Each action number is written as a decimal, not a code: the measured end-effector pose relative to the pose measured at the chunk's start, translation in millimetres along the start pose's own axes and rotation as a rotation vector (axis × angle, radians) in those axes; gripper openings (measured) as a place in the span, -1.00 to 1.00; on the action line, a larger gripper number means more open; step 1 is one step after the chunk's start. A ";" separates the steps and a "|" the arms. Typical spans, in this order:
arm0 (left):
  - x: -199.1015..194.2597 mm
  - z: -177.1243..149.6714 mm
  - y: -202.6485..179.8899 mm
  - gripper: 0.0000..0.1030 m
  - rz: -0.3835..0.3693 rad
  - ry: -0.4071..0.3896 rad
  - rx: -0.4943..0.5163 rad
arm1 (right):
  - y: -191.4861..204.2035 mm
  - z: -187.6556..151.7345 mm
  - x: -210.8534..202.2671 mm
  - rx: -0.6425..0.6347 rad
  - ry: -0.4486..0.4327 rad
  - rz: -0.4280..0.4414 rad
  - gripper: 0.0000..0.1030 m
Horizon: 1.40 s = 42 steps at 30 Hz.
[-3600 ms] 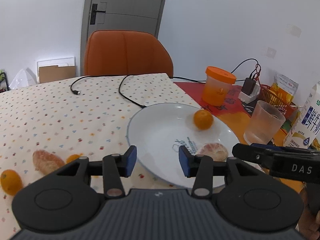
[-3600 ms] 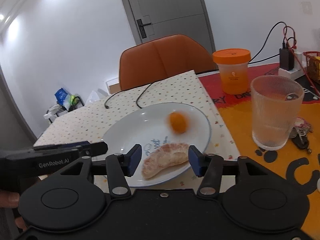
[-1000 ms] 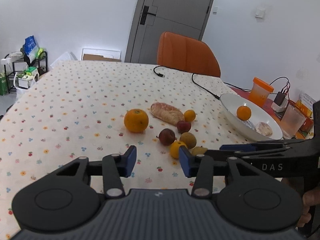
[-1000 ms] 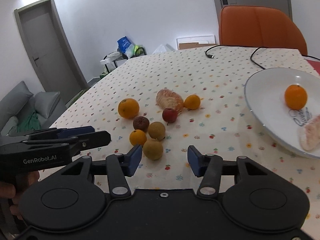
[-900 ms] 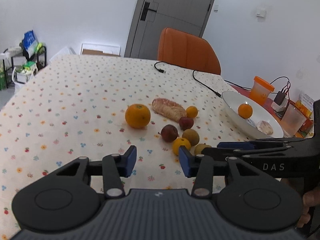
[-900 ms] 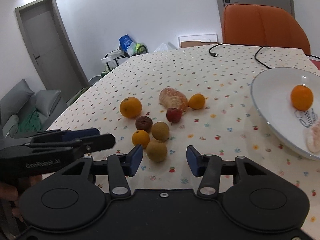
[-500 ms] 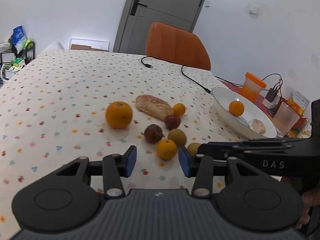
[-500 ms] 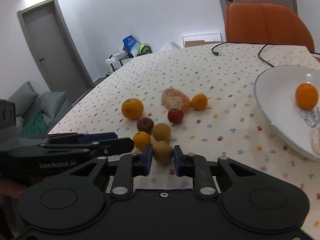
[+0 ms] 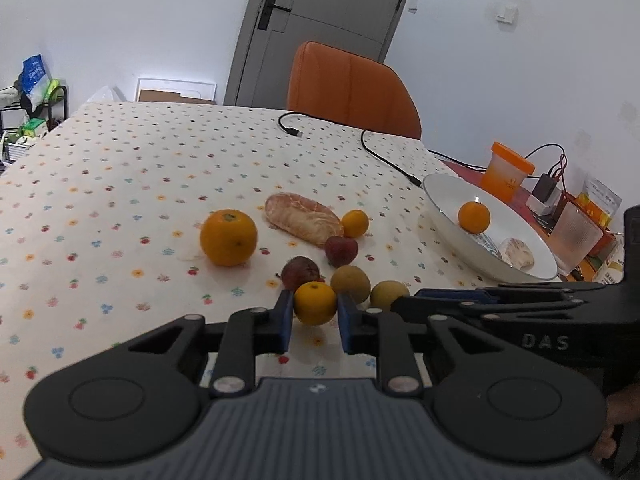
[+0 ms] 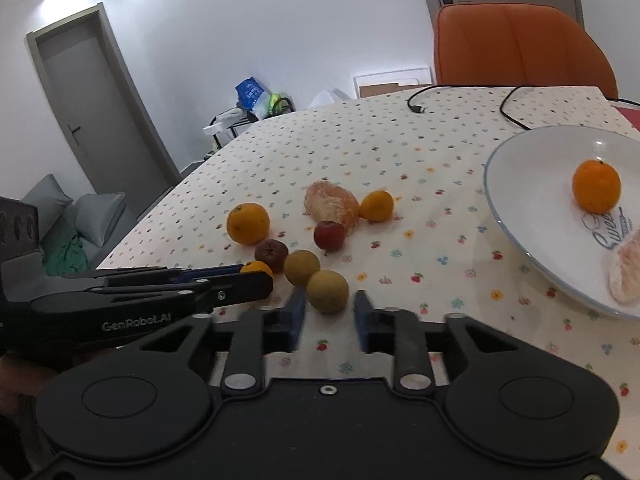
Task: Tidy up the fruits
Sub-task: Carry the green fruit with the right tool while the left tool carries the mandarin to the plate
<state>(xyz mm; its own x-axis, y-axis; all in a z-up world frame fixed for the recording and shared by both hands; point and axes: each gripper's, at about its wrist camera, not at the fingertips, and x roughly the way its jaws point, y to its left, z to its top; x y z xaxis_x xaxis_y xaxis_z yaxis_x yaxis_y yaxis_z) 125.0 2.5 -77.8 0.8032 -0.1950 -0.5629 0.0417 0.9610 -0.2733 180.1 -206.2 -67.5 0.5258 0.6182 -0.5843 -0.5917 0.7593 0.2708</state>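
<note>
Left tool (image 9: 315,316): we pinch a small mandarin (image 9: 315,302) near the bench's front edge, for the plate (image 9: 448,216). Right tool (image 10: 329,315): spread, flanking a brownish-green fruit (image 10: 327,291) for pickup.

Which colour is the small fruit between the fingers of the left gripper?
Orange; the small fruit shows best in the left wrist view, between the left gripper fingers.

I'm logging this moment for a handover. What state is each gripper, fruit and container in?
left gripper: shut on a small orange, on the table
right gripper: partly open around a brown-green fruit, pads apart from it
white plate: holds an orange and a peeled citrus piece
orange-lidded jar: lid on
glass tumbler: upright
</note>
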 end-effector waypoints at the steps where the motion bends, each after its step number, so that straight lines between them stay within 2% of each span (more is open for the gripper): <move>1: -1.8 -0.6 1.2 -0.57 0.006 0.000 -0.002 | 0.6 0.5 1.9 -0.001 0.001 0.001 -0.37; 5: -8.5 -3.1 9.5 -0.57 0.032 0.006 -0.025 | 2.9 0.6 12.3 -0.004 0.000 0.002 -0.40; 6: -10.0 -2.9 11.1 -0.57 0.036 0.005 -0.029 | 3.2 1.0 13.6 -0.004 -0.001 0.001 -0.55; 13: -7.5 4.4 4.8 -0.57 0.026 -0.003 -0.023 | -5.4 2.7 7.8 0.026 -0.018 -0.012 -0.55; 29: 24.9 30.0 -51.6 -0.57 -0.082 0.003 0.090 | -42.6 4.4 -52.1 0.087 -0.153 -0.130 -0.55; 42: 45.5 36.8 -96.4 -0.57 -0.135 0.008 0.171 | -69.8 -2.8 -82.5 0.119 -0.218 -0.223 -0.55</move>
<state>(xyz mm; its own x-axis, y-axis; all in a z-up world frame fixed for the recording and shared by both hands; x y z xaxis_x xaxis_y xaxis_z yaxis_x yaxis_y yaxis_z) 179.3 -91.8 -48.4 0.7789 -0.3246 -0.5366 0.2487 0.9453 -0.2109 176.2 -310.8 -40.3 0.7604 0.4531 -0.4654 -0.3783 0.8914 0.2496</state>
